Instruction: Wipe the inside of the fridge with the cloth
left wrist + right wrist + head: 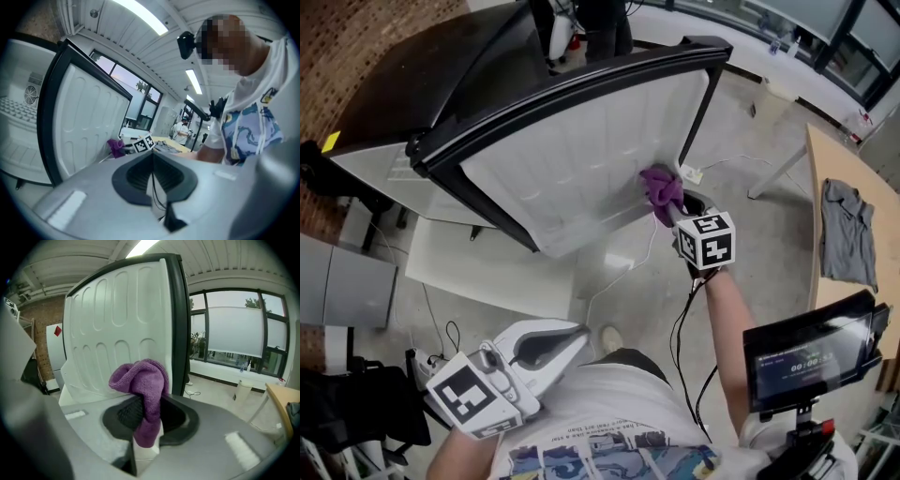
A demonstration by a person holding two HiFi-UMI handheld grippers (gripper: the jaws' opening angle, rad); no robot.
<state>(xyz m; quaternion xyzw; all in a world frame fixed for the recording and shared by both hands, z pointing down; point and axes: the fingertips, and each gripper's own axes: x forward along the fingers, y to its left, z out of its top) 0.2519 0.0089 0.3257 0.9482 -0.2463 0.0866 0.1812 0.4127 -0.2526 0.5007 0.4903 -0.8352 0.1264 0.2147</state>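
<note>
At the fridge door, right gripper clamps purple cloth.

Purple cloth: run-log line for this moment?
right claw: shut on purple terry cloth | cloth: at white ribbed fridge door liner, near its black edge | left claw: shut, empty

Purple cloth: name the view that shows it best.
Right gripper view: the purple cloth fills the centre, clamped between the jaws. Head view shows it small by the fridge door; left gripper view, a speck.
</note>
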